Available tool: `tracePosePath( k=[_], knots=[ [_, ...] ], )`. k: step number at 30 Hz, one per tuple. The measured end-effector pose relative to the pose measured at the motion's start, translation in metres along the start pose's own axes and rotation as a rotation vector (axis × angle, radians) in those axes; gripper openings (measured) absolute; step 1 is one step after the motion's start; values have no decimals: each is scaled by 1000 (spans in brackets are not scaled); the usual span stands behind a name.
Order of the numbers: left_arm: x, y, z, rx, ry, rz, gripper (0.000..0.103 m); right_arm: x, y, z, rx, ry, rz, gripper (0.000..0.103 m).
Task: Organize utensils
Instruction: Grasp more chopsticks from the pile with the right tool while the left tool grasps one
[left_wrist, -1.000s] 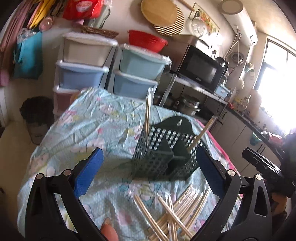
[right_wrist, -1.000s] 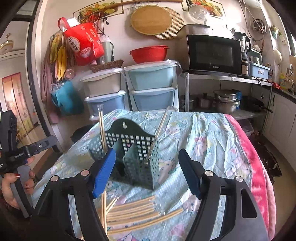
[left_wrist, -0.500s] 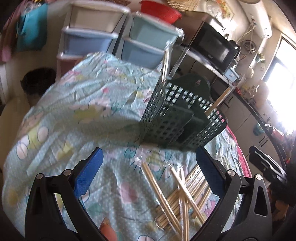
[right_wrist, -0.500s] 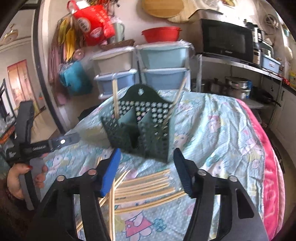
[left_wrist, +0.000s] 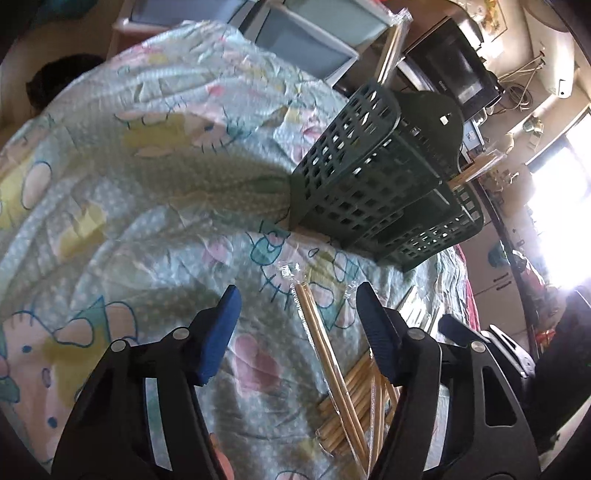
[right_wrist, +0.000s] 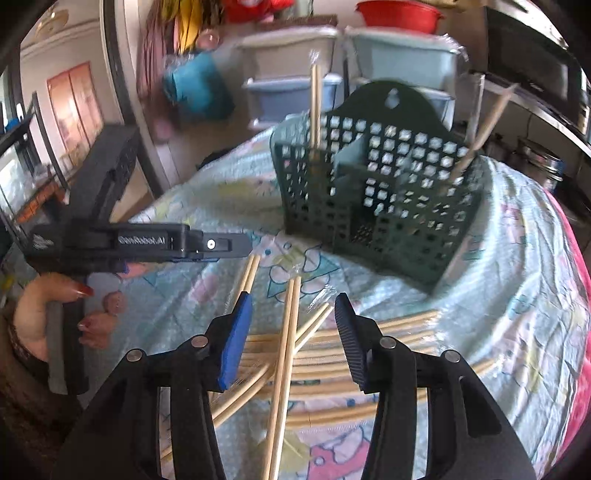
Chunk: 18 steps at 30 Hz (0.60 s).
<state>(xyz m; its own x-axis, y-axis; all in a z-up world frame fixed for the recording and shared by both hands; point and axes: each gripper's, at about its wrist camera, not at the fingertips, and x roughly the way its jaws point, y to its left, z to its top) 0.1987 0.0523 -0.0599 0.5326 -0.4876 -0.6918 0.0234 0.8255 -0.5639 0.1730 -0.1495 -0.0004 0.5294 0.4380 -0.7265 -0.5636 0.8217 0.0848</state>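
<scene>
The left gripper (right_wrist: 236, 248) reads "GenRobot.AI".

both grippers lower over chopsticks (right_wrist: 284, 343) now, jaws closing.

Ahead of you the utensil basket (right_wrist: 376, 192) stands on the tablecloth (right_wrist: 517, 280), storage drawers (right_wrist: 295, 74) behind it. One chopstick pair (right_wrist: 314, 107) stands in its left compartment, another (right_wrist: 484, 129) leans in its right. Loose chopsticks (right_wrist: 332, 354) lie before it.
</scene>
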Motion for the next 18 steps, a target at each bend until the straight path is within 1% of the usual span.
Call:
tracePosePath(
  k=[2, 4, 9, 12, 13, 14, 16, 18],
  knots=[
    [5, 1, 2, -11, 13, -4, 50, 15, 2, 3, -18, 31, 2, 42],
    [10, 1, 5, -5, 24, 2, 47, 26, 4, 4, -33, 55, -2, 41],
    [16, 2, 12, -1, 39, 11, 43, 44, 3, 10, -45, 92, 1, 37],
    [21, 3, 15, 4, 48, 18, 36, 54, 4, 15, -50, 111, 16, 37],
    [24, 3, 16, 6, 54, 22, 33, 58, 4, 16, -52, 117, 17, 37],
    [25, 4, 16, 9, 53, 27, 29, 61, 4, 17, -54, 124, 17, 35],
    [26, 5, 17, 11, 54, 32, 25, 67, 4, 19, -48, 141, 17, 34],
    [27, 7, 18, 10, 55, 34, 21, 72, 4, 20, -37, 153, 27, 29]
  ],
)
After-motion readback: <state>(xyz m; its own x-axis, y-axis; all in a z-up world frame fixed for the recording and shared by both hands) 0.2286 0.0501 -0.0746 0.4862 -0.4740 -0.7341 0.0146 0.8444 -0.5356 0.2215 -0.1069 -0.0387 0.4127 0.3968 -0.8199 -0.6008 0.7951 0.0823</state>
